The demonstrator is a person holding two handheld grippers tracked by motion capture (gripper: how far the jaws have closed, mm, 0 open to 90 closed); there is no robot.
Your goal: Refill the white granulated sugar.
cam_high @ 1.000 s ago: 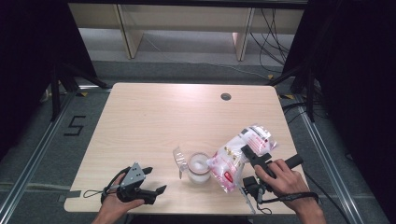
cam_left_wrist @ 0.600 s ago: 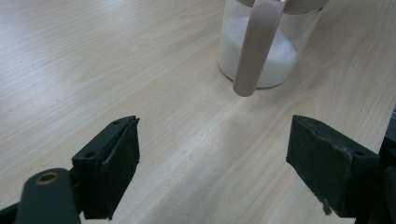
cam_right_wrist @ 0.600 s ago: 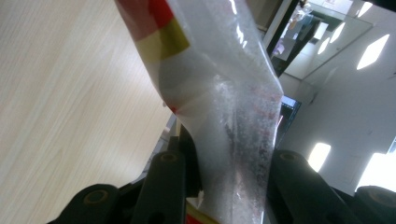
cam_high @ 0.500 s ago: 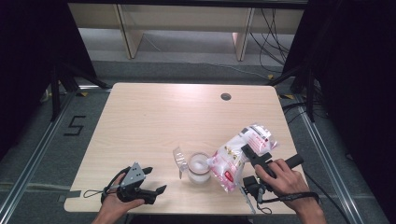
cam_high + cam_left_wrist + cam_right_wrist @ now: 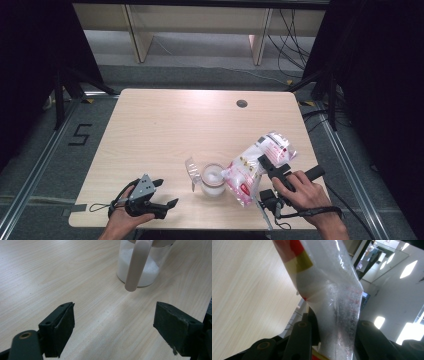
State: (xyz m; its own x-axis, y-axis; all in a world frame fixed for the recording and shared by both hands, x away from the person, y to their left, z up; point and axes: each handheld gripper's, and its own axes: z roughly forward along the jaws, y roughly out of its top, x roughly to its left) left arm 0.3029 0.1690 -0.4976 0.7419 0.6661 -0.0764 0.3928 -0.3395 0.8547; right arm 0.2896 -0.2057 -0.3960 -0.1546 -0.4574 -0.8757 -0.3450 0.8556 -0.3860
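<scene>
The left gripper point(image 5: 162, 196) is resting wide open and empty on the table point(image 5: 165, 130). Right of it, a jar point(image 5: 212, 179) is standing upright. The right gripper point(image 5: 266, 172) is clamping a bag point(image 5: 252, 167), tilting its long axis diagonally, lower end over the jar.

Table point(image 5: 165, 125) — pale wood-grain laminate, smooth, low sheen. Jar point(image 5: 146, 267) at 12 o'clock in the left gripper view: clear glossy glass or plastic, white granular fill; its handle point(image 5: 136, 265) matt beige plastic. Bag point(image 5: 329, 290) — thin glossy crinkled plastic film, translucent, red and yellow print. Gripper pads point(image 5: 63, 327): matt black, rubbery, edges rough.
</scene>
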